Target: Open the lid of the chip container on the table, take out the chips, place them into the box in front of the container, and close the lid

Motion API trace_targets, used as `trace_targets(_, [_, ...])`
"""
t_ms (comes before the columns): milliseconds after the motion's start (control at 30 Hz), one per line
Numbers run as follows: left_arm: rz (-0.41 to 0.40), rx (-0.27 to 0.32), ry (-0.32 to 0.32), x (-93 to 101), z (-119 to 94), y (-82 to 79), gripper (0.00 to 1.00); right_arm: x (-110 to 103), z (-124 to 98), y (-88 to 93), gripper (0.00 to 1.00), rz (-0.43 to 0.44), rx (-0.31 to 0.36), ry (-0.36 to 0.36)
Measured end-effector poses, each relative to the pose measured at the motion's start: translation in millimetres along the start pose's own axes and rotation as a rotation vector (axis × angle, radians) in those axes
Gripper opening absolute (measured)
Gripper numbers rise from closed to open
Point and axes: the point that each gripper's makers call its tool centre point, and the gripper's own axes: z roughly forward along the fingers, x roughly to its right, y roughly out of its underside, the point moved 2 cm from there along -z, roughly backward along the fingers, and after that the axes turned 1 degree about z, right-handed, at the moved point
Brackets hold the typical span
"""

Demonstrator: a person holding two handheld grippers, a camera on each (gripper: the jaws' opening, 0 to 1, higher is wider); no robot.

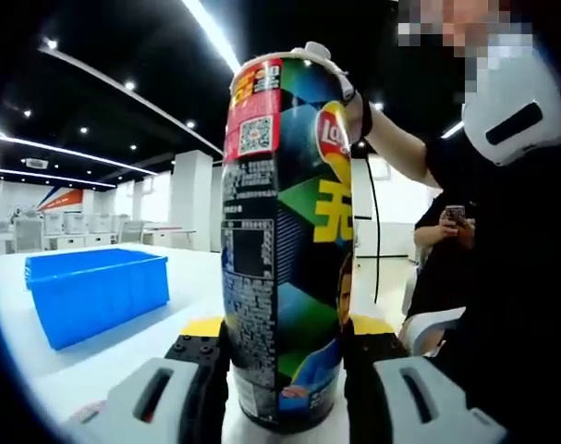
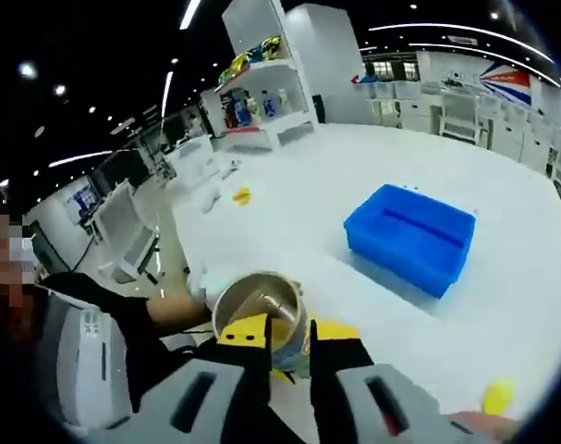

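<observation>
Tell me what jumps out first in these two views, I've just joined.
The tall printed chip can stands upright on the white table, with the left gripper shut on its base. From the right gripper view its mouth is open, with the right gripper at the rim. The blue plastic box sits apart, further out on the table.

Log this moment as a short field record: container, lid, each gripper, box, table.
container: chip can upright on the white table
lid: off; open mouth faces the right gripper view, contents cannot be made out
left gripper: jaws shut on the chip can near its base
right gripper: above the can's rim, jaws nearly together, grip unclear
box: blue box, apart from the can, looks empty
</observation>
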Motion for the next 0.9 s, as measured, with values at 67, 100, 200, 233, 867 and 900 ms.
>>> trace_targets(67, [0.001, -0.007, -0.007, 0.9, 0, -0.1, 0.49, 1, -1, 0.1, 0.05, -0.025, -0.013, 0.035])
trace_targets(100, [0.008, -0.011, -0.013, 2.2, 0, -0.2, 0.49, 5, -2, -3.3, 0.03, -0.050, 0.003, 0.077])
trace_targets(200, [0.023, -0.017, -0.022, 3.6, 0, -0.8, 0.49, 5, -2, -3.3, 0.00, -0.069, -0.005, 0.089])
trace_targets(233, [0.027, -0.020, -0.025, 3.5, 0, -0.7, 0.49, 6, -4, -3.8, 0.00, -0.061, -0.007, 0.091])
trace_targets(867, [0.014, -0.005, -0.020, -5.4, -16, -15.4, 0.48, 64, -19, 29.3, 0.00, 0.199, 0.144, 0.109])
trace_targets(900, [0.008, -0.038, -0.004, -5.0, -18, -14.6, 0.48, 68, -19, 34.9, 0.00, 0.203, 0.140, 0.107])
